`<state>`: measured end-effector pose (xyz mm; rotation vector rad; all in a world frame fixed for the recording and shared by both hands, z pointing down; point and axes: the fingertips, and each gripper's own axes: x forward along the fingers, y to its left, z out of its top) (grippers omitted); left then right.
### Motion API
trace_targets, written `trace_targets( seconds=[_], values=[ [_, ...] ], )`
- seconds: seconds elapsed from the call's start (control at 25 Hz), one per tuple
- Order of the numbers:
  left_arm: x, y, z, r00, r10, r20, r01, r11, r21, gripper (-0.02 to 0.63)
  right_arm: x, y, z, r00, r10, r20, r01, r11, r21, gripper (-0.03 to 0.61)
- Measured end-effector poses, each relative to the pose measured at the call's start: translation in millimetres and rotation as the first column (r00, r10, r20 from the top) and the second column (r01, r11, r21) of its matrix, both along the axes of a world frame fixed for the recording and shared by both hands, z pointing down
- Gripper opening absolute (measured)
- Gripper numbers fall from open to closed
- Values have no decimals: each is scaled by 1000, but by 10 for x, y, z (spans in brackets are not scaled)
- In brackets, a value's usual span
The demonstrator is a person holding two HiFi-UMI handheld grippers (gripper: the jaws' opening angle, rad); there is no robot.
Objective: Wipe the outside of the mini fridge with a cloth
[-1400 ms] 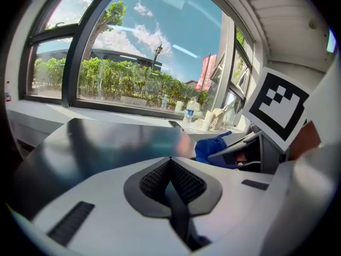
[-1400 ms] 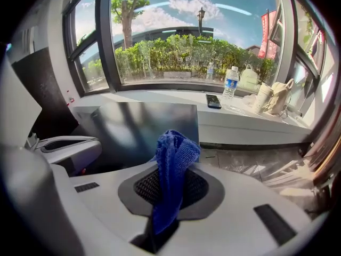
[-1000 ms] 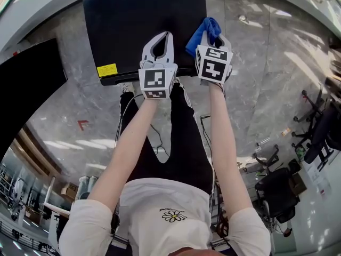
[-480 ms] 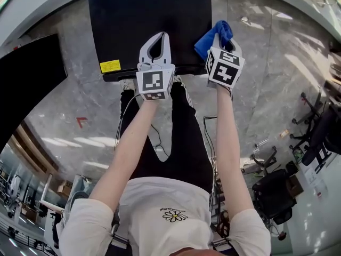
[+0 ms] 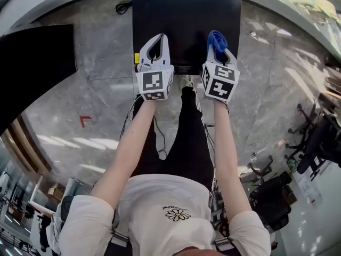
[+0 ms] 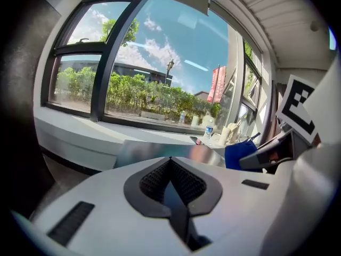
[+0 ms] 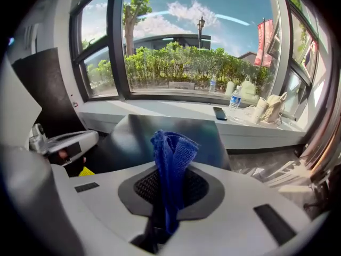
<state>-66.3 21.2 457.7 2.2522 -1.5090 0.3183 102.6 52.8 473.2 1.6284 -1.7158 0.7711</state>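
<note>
**Cloth held over fridge**

A blue cloth [image 7: 171, 159] is clamped between the jaws of the right gripper [image 5: 217, 49], above the near edge of the black mini fridge [image 5: 186, 15]. The left gripper [image 5: 155, 40] is held alongside, jaws together and empty.

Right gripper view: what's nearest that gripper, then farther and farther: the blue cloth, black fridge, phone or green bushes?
1. Blue mesh cloth: clamped between the jaws.
2. Glossy black mini fridge: just ahead, below.
3. Dark flat phone: on the white windowsill behind, right.
4. Green leafy bushes: outdoors, farthest.
</note>
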Motion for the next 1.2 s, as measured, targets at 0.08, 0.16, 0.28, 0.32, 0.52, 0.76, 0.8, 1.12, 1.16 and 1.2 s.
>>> trace_targets(
  seconds=[0.08,0.16,0.28,0.32,0.52,0.76,0.8,1.12,1.16,1.2],
  values=[
    [-368,89,-101,1000,-6,15,6,1000,-4,5,-418,41,-124,1000,-1,31,1,1000,10,64],
    [-772,178,-204,999,-37,22,37,999,-14,5,-852,53,-207,998,-23,58,22,1000,12,64],
    [-1354,336,-265,993,-114,35,115,993,-40,5,-1527,66,-220,992,-99,83,100,995,-3,64],
    [-1506,384,-267,990,-135,41,137,989,-47,5,-1733,81,-206,988,-123,96,124,992,-11,64],
    [-2038,522,-200,974,-219,62,223,972,-74,5,-2539,207,-97,961,-210,178,223,973,-56,64],
    [-1922,545,107,968,-243,61,248,963,-108,5,-2455,202,505,960,-238,147,258,957,-134,64],
    [-1868,537,154,969,-239,61,245,963,-111,5,-2415,174,578,958,-248,142,268,953,-141,64],
    [-1440,470,474,970,-228,79,238,961,-140,5,-2346,96,701,930,-311,197,336,936,-109,64],
    [-1354,463,482,971,-223,83,233,962,-140,5,-2282,103,696,931,-304,205,330,938,-107,64],
    [-1268,459,485,972,-216,88,227,964,-141,5,-2207,112,686,932,-295,212,322,941,-106,64]
  ],
)
